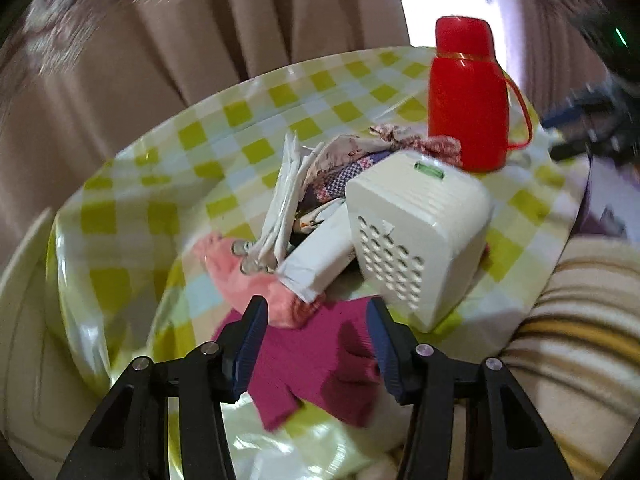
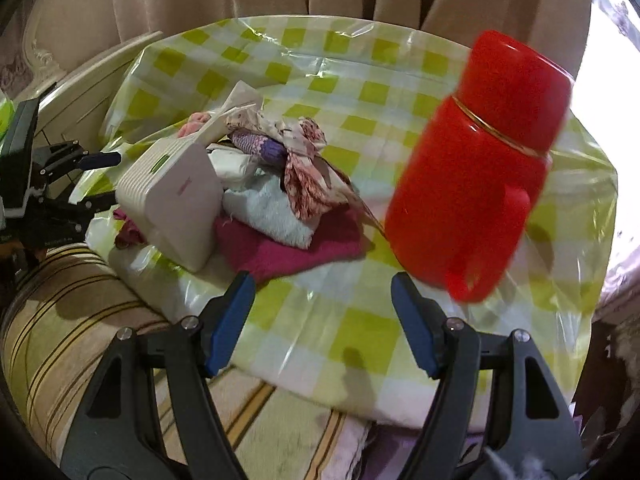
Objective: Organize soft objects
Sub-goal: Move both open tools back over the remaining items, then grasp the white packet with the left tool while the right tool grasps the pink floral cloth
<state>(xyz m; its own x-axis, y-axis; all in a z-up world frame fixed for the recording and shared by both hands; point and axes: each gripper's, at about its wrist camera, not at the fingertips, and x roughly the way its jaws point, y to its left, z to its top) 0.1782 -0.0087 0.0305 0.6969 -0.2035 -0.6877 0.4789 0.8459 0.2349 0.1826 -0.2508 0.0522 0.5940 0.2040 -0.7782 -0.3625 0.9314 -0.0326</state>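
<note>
The left gripper (image 1: 318,326) hangs with its blue-padded jaws spread wide and nothing between them, poised just over a magenta cloth (image 1: 316,360) at the near edge of the pile. The right gripper (image 2: 322,304) is equally wide open and empty, hovering above bare checked tablecloth (image 2: 360,332) on the counter, just in front of the same pile.

Taking the white perforated box (image 1: 416,232) as the landmark: the soft things heap up against it. The magenta cloth lies below and in front of it. A pink fuzzy cloth (image 1: 244,276) sits beside it, towards the left gripper. A pale blue towel (image 2: 272,210), a purple knitted piece (image 2: 260,146) and a floral rag (image 2: 308,176) are stacked behind it, mixed with white paper packets (image 1: 288,196). A red flask (image 2: 476,160) stands upright beyond the box, a little apart from the cloths.

Risks, as I judge them: the box appears to rest partly on the magenta cloth, so pulling that cloth could tip or drag the box. The glossy tablecloth may slide or bunch under a tug. The tall flask stands close to the right gripper's path, and a sweep could knock it over.

There is small pinkish print on the box's side, too blurred to read. No other writing is legible.
</note>
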